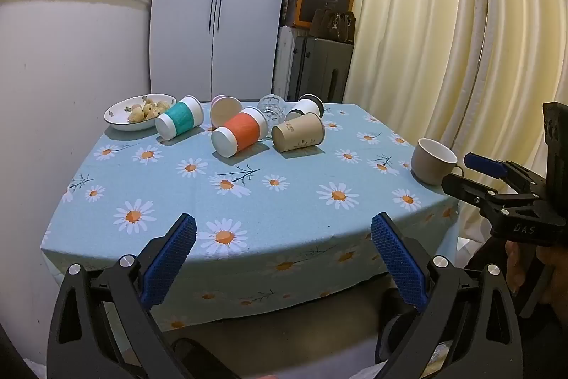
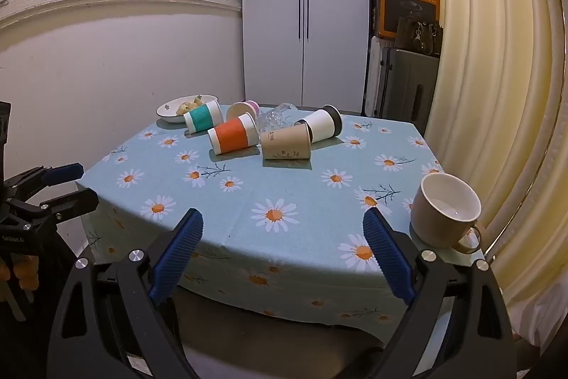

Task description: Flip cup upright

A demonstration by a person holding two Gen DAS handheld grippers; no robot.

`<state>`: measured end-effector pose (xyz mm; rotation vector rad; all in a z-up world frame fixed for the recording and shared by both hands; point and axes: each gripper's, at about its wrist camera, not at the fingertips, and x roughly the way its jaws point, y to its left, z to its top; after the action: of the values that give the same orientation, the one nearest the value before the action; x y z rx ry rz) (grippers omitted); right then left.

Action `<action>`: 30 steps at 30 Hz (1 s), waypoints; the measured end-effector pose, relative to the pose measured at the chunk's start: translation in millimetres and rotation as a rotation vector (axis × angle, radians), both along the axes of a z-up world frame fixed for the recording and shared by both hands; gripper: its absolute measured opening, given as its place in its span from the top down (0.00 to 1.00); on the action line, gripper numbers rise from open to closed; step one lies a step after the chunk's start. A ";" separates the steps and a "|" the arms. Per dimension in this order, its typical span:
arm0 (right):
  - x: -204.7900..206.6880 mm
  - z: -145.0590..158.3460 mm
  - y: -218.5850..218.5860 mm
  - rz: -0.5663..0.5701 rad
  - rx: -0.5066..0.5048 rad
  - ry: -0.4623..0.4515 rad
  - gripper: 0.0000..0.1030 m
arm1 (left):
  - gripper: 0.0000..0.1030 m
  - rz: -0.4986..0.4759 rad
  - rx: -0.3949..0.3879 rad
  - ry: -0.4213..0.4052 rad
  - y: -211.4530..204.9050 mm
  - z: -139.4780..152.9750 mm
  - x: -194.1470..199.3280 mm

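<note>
Several cups lie on their sides at the far part of the table: a teal-banded cup point(image 1: 179, 117) point(image 2: 202, 117), an orange-banded cup point(image 1: 239, 131) point(image 2: 233, 134), a brown paper cup point(image 1: 298, 131) point(image 2: 286, 142), a white cup with a black lid point(image 1: 306, 108) point(image 2: 321, 123), a pink cup point(image 1: 224, 109) point(image 2: 243, 109) and a clear glass point(image 1: 271, 107) point(image 2: 277, 116). A beige mug point(image 1: 433, 160) point(image 2: 445, 209) stands upright at the right edge. My left gripper point(image 1: 284, 226) is open and empty before the near edge. My right gripper point(image 2: 283, 222) is open and empty, left of the mug; it also shows in the left wrist view point(image 1: 461, 171).
A white bowl of food point(image 1: 136, 111) point(image 2: 184, 107) sits at the far left of the daisy tablecloth point(image 1: 248, 194) point(image 2: 301, 187). Curtains point(image 1: 443, 23) hang on the right. A cabinet, boxes and a suitcase stand behind the table.
</note>
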<state>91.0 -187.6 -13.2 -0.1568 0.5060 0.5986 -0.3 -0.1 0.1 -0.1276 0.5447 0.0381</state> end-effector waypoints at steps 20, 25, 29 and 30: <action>6.7 -0.4 6.1 0.000 -0.010 0.009 0.12 | 0.06 0.001 -0.001 0.002 0.1 -0.1 0.1; 6.7 -0.9 6.0 0.002 -0.012 0.009 0.12 | 0.06 0.000 -0.002 0.002 0.1 -0.2 0.3; 8.6 -2.5 6.2 0.001 -0.018 0.012 0.12 | 0.07 -0.001 0.001 0.005 0.6 -4.4 -0.6; 8.9 -3.3 6.1 0.002 -0.019 0.013 0.12 | 0.07 -0.001 0.001 0.005 -0.1 -6.3 0.7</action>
<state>99.9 -181.5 -16.4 -0.1713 0.5244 0.5974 0.4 -0.2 -6.2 -0.1261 0.5500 0.0374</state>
